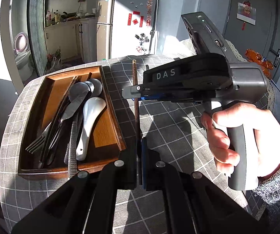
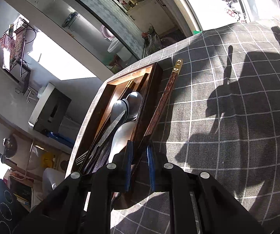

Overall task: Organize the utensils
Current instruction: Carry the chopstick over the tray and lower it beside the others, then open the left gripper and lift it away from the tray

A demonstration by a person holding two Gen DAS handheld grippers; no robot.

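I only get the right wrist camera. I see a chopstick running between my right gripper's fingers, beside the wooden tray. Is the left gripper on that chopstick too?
Observer: Yes. The left wrist view shows the left gripper shut on the near end of the chopstick. The right gripper clamps it farther along.
Operator: My fingers hide the tray's near end. What's there?
Observer: A long metal grater sticks out over the near wall of the tray, next to the white spoon.
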